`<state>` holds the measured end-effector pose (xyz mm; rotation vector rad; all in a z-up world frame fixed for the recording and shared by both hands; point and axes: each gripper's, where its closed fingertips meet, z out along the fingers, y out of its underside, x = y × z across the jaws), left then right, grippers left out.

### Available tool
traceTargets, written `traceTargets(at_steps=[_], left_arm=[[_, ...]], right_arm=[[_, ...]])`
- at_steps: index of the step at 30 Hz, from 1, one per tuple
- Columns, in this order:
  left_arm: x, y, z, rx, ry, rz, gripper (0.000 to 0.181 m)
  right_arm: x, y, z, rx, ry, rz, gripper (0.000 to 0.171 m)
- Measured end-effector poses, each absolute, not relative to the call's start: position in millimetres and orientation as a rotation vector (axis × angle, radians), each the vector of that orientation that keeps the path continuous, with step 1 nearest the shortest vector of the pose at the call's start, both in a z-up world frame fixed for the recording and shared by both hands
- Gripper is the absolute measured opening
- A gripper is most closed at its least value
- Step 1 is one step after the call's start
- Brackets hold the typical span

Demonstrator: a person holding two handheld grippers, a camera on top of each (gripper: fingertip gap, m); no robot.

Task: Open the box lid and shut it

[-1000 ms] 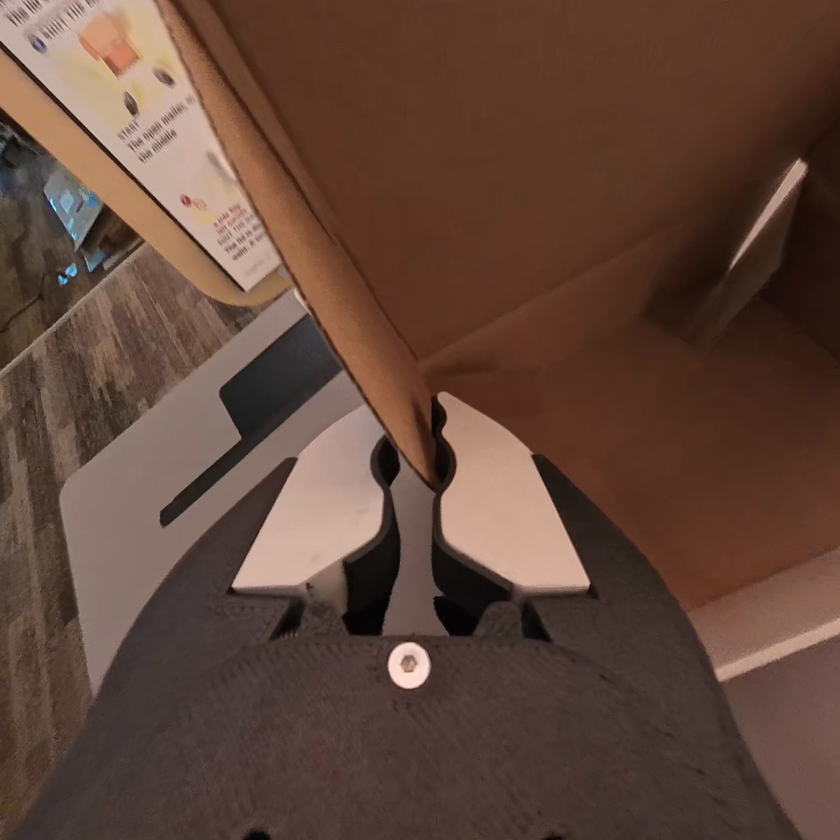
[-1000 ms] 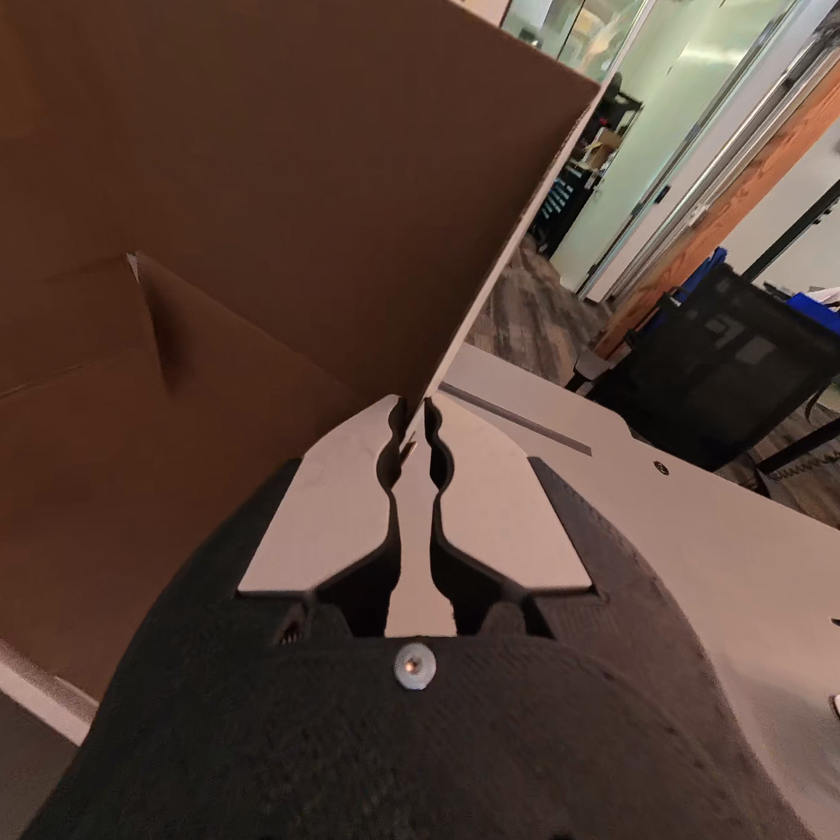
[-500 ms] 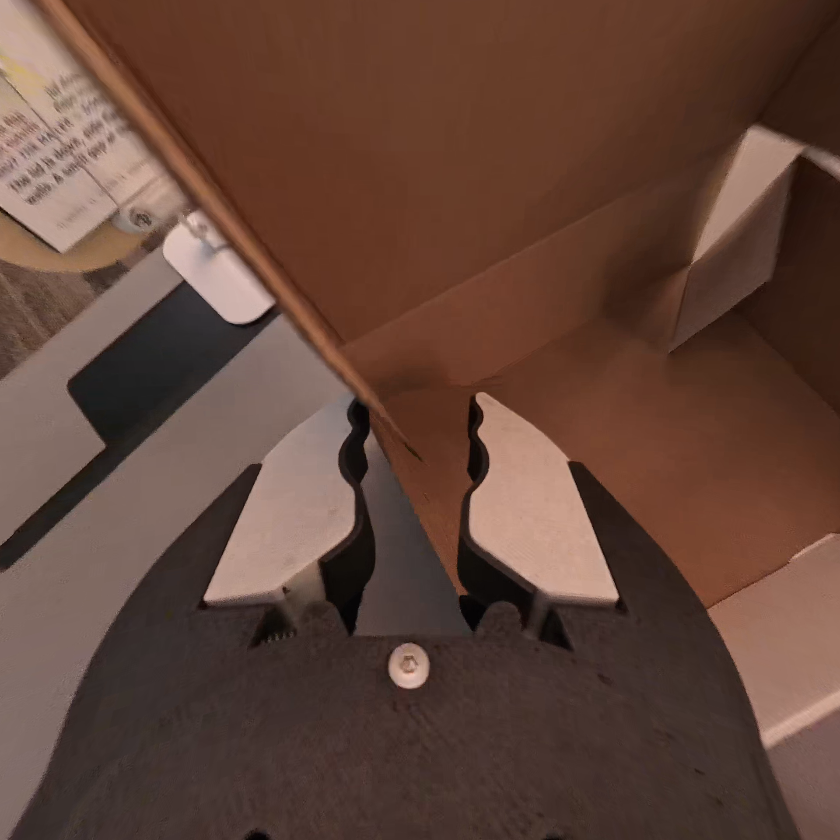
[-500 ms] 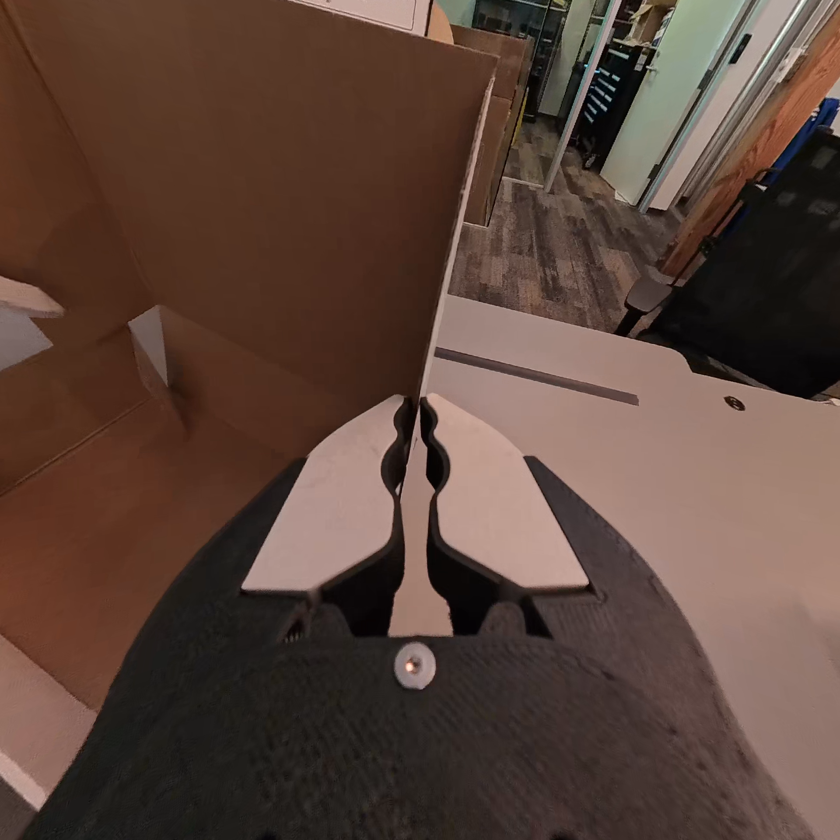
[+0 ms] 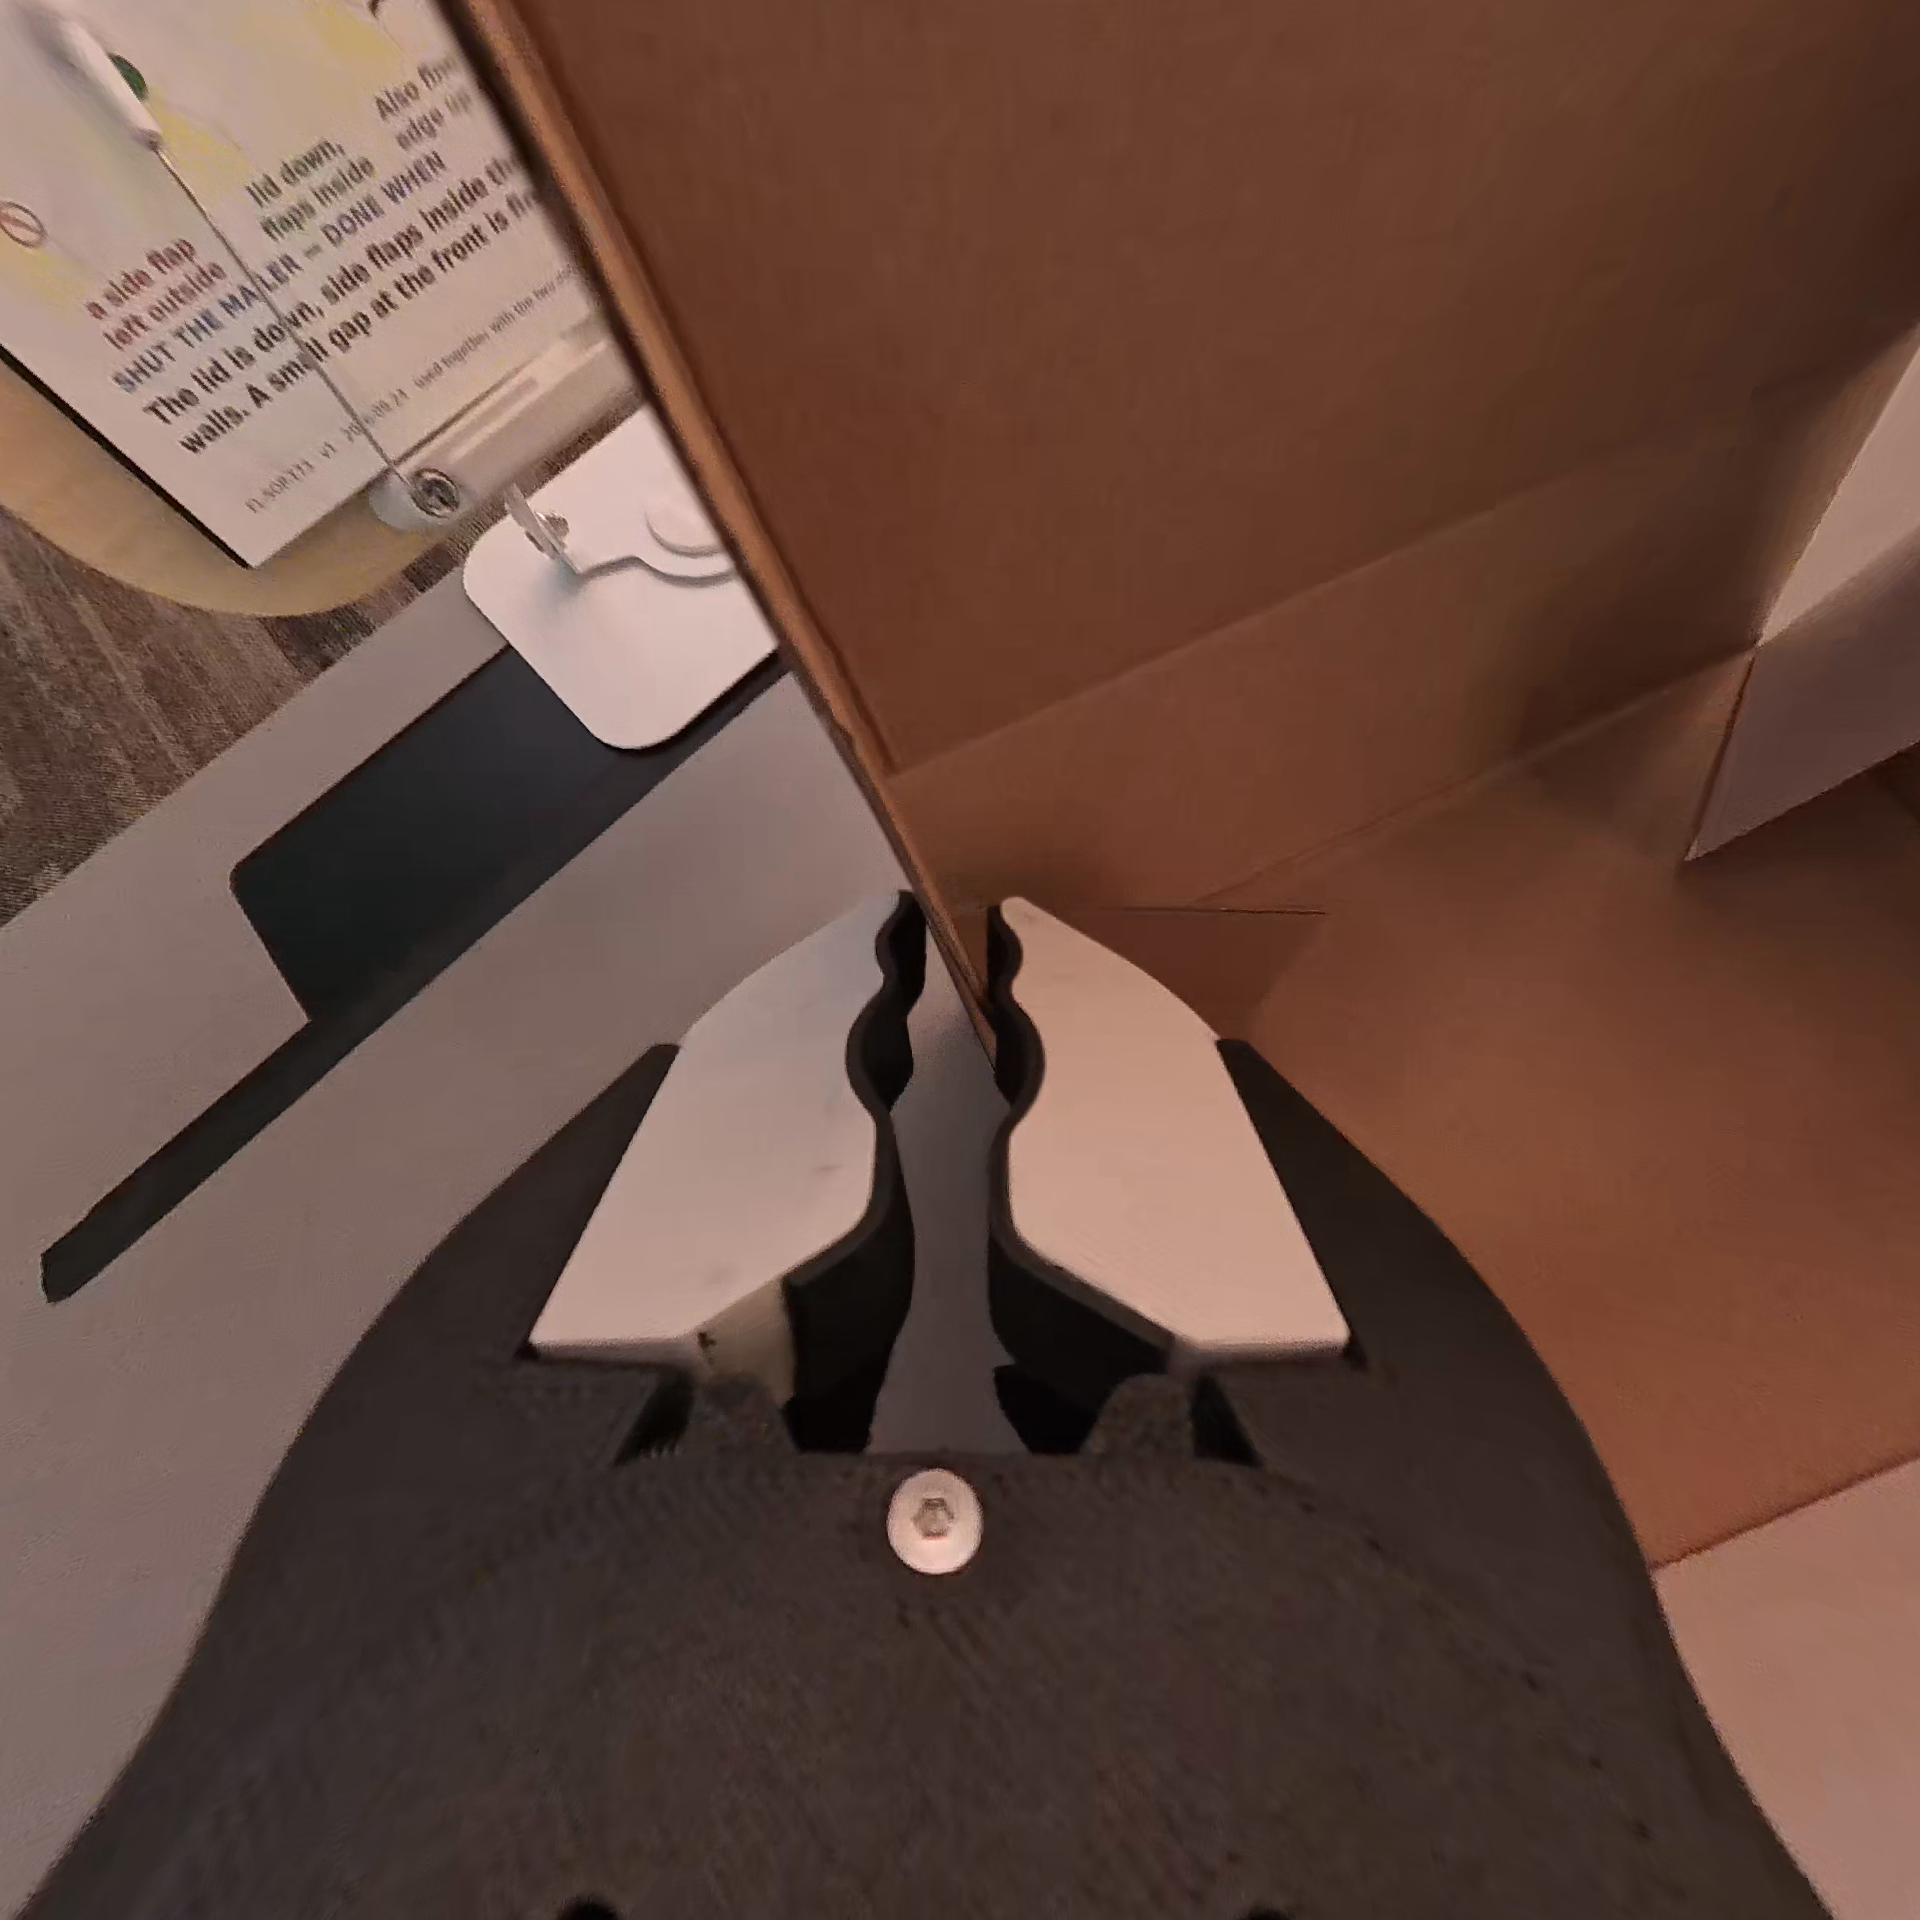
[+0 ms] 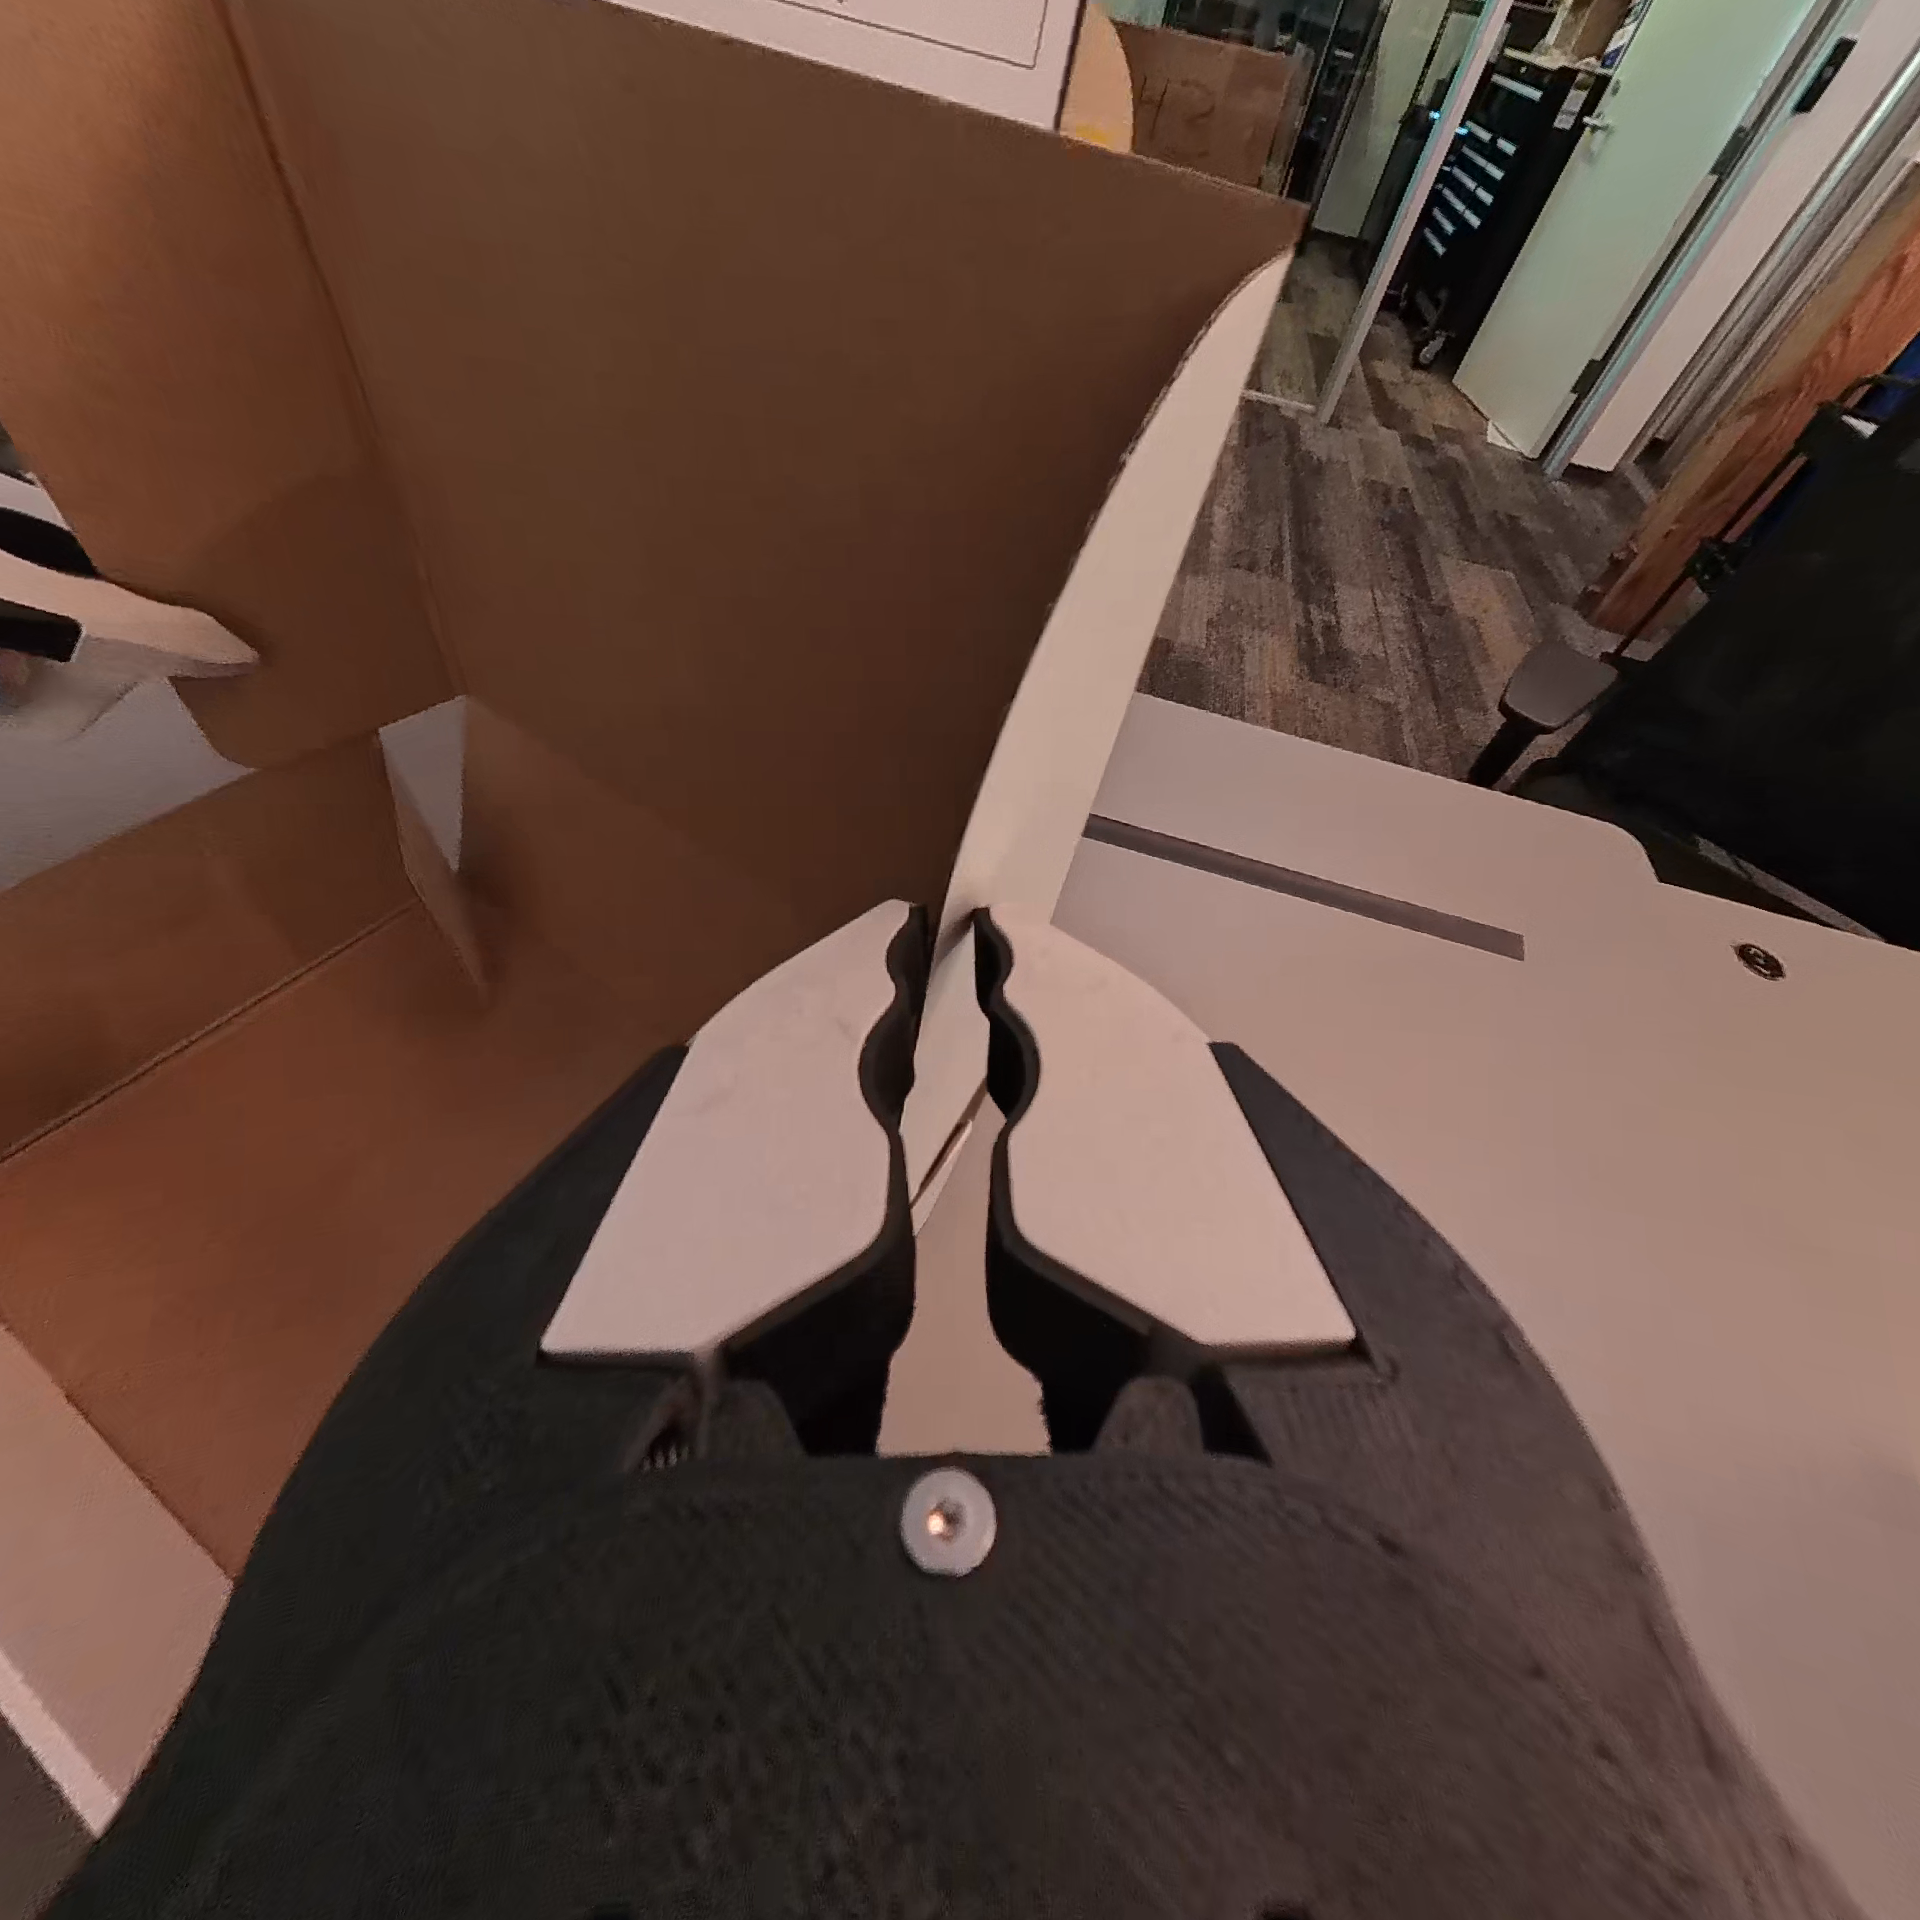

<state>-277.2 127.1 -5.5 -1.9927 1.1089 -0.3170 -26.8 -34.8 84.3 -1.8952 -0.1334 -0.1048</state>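
Observation:
A brown cardboard mailer box lies open on a pale table, its floor (image 5: 1507, 1143) below and its lid (image 5: 1143, 364) standing up behind. My left gripper (image 5: 951, 920) is closed on the edge of the lid's left side flap (image 5: 727, 520). My right gripper (image 6: 945, 920) is shut on the lid's right side flap (image 6: 1091, 623), whose white outer face bends outward. The lid (image 6: 779, 468) and box floor (image 6: 260, 1039) also show in the right wrist view. One finger of the left gripper (image 6: 156, 634) shows there at the far left, beside the left flap (image 6: 208, 416).
A printed instruction sheet (image 5: 260, 260) stands on a white base (image 5: 623, 623) behind a dark slot (image 5: 468, 831) in the table. The table (image 6: 1455, 1143) stretches to the right. A black chair (image 6: 1766, 727) and carpeted floor (image 6: 1351, 520) lie beyond.
My left gripper opened half a second ago and has closed again on the left flap. The lid has swung further upright. The right flap has turned outward, showing its white face.

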Motion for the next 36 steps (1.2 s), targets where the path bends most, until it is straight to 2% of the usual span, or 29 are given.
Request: traceTargets(at_steps=[9, 11, 20, 27, 31, 36], left_arm=[[-292, 122, -10, -2.055, 1.164, -0.332, 0.033], [-292, 116, -8, -2.050, 1.194, -0.379, 0.033], [-325, 112, 40, -1.944, 1.085, -0.484, 0.050], [-410, 147, 74, -1.826, 0.831, -0.417, 0.048], [-451, 155, 66, -1.856, 0.715, -0.587, 0.047], [-465, 152, 54, -1.858, 0.704, -0.759, 0.045]], right_arm=[[-37, -46, 85, -1.849, -0.171, -0.140, 0.012], [-37, -49, 86, -1.839, -0.175, -0.153, 0.018], [-33, -87, 106, -1.653, -0.224, -0.208, 0.025], [60, -148, 76, -1.498, -0.111, -0.443, 0.037], [107, -176, 51, -1.536, 0.042, -0.404, 0.042], [119, -183, 40, -1.537, 0.071, -0.394, 0.043]])
